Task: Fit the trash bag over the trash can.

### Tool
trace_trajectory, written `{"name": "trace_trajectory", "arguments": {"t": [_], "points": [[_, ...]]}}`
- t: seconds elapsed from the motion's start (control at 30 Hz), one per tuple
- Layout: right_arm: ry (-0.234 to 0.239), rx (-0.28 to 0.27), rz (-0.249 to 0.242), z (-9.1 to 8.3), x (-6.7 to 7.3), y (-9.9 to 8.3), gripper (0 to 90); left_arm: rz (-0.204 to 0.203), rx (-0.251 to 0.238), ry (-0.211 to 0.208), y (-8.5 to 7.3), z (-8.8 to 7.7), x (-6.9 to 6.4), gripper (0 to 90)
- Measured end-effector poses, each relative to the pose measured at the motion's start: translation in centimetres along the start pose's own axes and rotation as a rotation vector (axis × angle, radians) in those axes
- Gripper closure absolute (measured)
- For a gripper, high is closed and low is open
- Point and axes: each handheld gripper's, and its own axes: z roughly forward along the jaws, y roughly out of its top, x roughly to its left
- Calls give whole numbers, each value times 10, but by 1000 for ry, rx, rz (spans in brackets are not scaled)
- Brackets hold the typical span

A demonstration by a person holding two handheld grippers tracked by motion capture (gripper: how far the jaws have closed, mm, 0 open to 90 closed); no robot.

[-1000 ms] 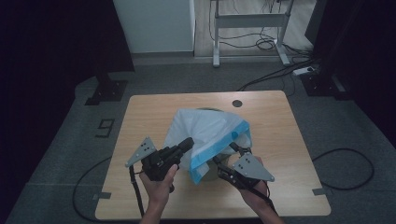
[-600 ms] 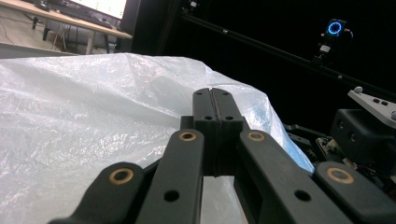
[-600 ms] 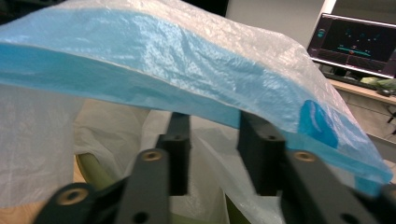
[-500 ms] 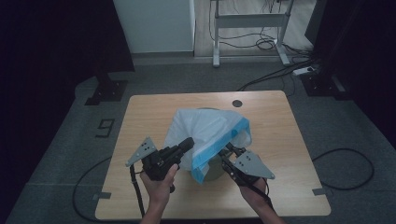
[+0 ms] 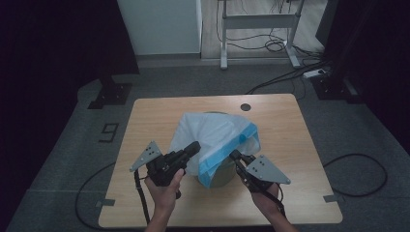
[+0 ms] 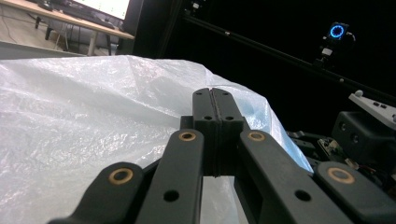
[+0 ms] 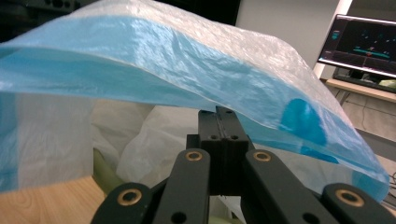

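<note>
Left gripper (image 5: pixel 192 147), held in the left hand (image 5: pixel 164 191): jaws pressed together, pinching the white film of the plastic bag (image 5: pixel 212 135) at its near-left side. In the left gripper view the closed tips (image 6: pixel 215 100) sit against the crinkled sheet (image 6: pixel 93 121), which billows up and away ahead of them and off to their left.

Ahead of and between the two grippers: the bag drapes over a small greenish bin (image 5: pixel 223 169) standing on the wooden table (image 5: pixel 145 121). The bag's blue band (image 5: pixel 227 150) runs along its near edge, raised above the bin's rim instead of wrapped round it.

Right gripper (image 5: pixel 235 155), held in the right hand (image 5: pixel 266 195): jaws likewise shut, clamped on the bag's edge just under the blue band. In the right gripper view the tips (image 7: pixel 224 115) meet beneath the blue strip (image 7: pixel 154 60), which arches over them like a canopy; pale film (image 7: pixel 154 135) hangs beyond.

Step in hand, as I read it: fitting the bag as a liner over the bin, mouth held at two points. Next move likely calls for spreading the grippers apart to stretch the mouth, then drawing the blue band downward past the rim on the near side. Risk: thin film could slip from either pinch.
</note>
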Motion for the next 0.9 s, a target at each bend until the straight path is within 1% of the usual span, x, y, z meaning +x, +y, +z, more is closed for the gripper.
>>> {"name": "trace_trajectory", "arguments": {"t": [0.17, 0.27, 0.43, 0.47, 0.53, 0.57, 0.6, 0.63, 0.7, 0.77, 0.8, 0.83, 0.87, 0.9], "points": [[4, 13, 0, -3, -3, -6, 892, -13, -21, 9, 3, -4, 4, 896], [-2, 19, 4, -6, -7, -10, 892, -16, -46, 29, 8, -9, 9, 897], [-7, 26, 20, -13, -18, -16, 892, -30, -81, 59, 19, -17, 22, 899], [-6, 28, 23, -14, -20, -17, 892, -30, -81, 59, 19, -17, 22, 899], [-5, 29, 28, -16, -23, -18, 892, -38, -90, 71, 21, -20, 28, 899], [1, 31, 35, -19, -26, -21, 892, -54, -99, 76, 19, -24, 34, 899], [1, 31, 35, -19, -26, -21, 892, -54, -99, 76, 19, -24, 34, 899], [7, 31, 32, -24, -28, -25, 892, -70, -101, 77, 15, -28, 39, 899], [13, 32, 42, -29, -30, -29, 892, -80, -93, 70, 7, -31, 42, 899], [24, 33, 43, -35, -30, -32, 892, -80, -81, 74, -2, -36, 44, 899], [24, 33, 43, -35, -30, -32, 892, -80, -81, 74, -2, -36, 44, 900], [40, 35, 38, -41, -28, -36, 892, -83, -76, 74, -7, -39, 44, 899], [51, 34, 34, -45, -26, -37, 892, -80, -63, 82, -15, -45, 45, 899], [60, 35, 30, -48, -25, -39, 892, -77, -54, 90, -19, -48, 46, 900]]}}
